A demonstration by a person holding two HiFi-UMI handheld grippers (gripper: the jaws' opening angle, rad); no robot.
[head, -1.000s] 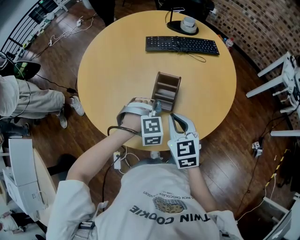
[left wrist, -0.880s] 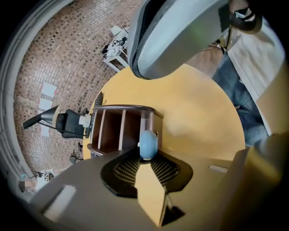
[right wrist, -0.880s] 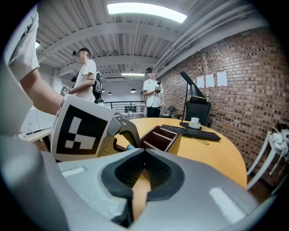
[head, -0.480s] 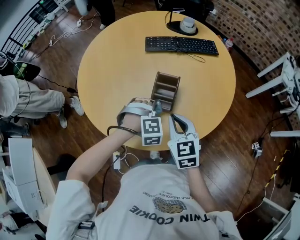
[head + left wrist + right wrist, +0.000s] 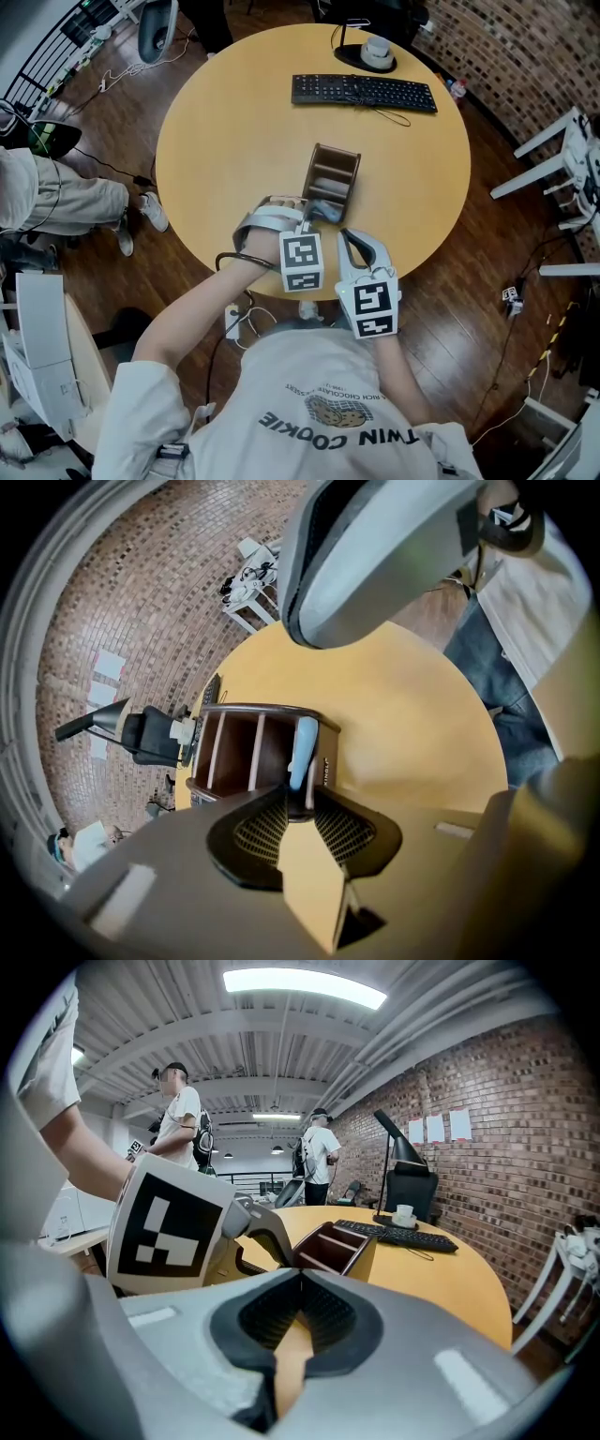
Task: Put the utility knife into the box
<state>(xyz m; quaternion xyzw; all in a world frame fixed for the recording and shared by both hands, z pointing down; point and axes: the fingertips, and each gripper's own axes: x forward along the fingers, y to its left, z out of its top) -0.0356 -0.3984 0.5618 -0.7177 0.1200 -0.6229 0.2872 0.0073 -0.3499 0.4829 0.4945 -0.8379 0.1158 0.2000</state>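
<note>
Left gripper (image 5: 298, 803) is clamped tight on the light blue utility knife (image 5: 302, 747). The knife's free end sticks out over the near edge of the brown wooden box (image 5: 246, 709), lined up with one of its outer slots. Can't tell if it's touching the wood. Right gripper (image 5: 298, 1283) has its jaws pressed together on nothing, parked just beside the left one at the near edge of the round table (image 5: 234, 122). A keyboard (image 5: 364, 90) sits across the table.
</note>
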